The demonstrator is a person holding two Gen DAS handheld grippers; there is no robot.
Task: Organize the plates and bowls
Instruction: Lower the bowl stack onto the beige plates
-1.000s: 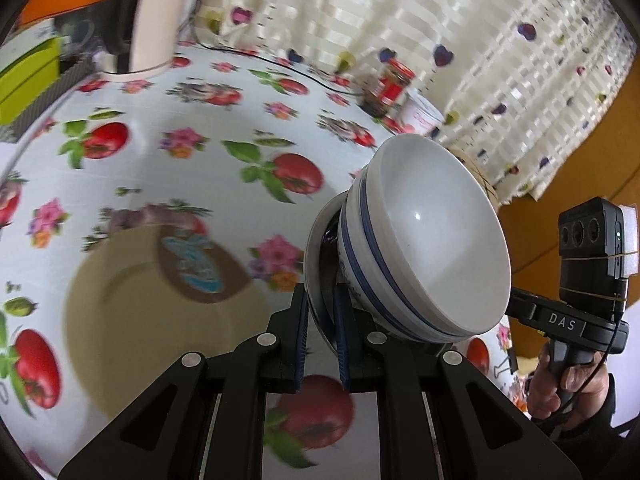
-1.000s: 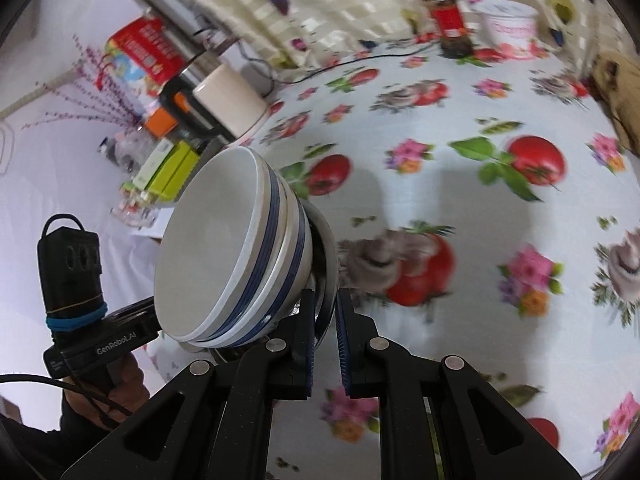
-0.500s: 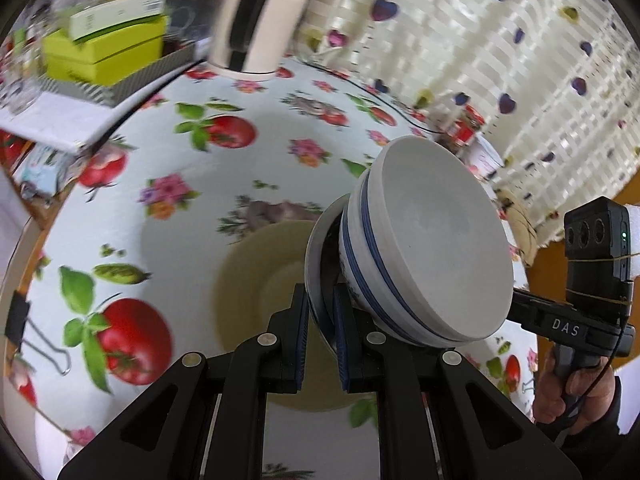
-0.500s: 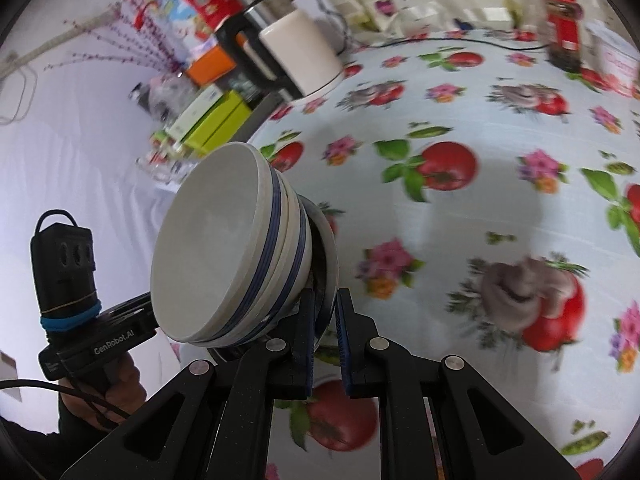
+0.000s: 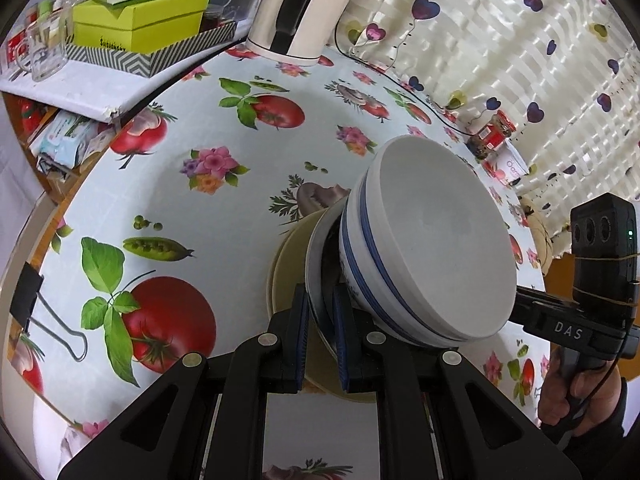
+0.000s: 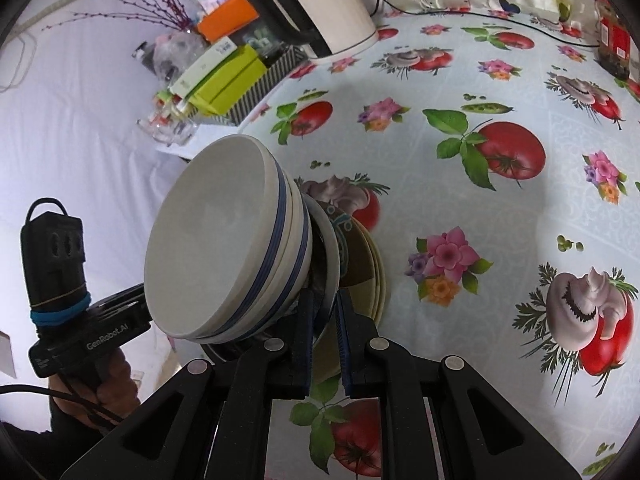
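I have both tongs, left (image 5: pixel 320 316) and right (image 6: pixel 322 312), clamped on the white plate's (image 5: pixel 314 264) rim, blue-banded bowls (image 5: pixel 424 240) on it, above the tan plate (image 6: pixel 374 276). I should lower level and release together.

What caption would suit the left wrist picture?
Both grippers, left gripper nearest, carry a white plate with stacked blue-striped bowls above a tan plate.

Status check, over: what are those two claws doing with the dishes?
Left gripper, right gripper: both shut on grey plate carrying blue-striped white bowls. Beige plate below. Path clear.
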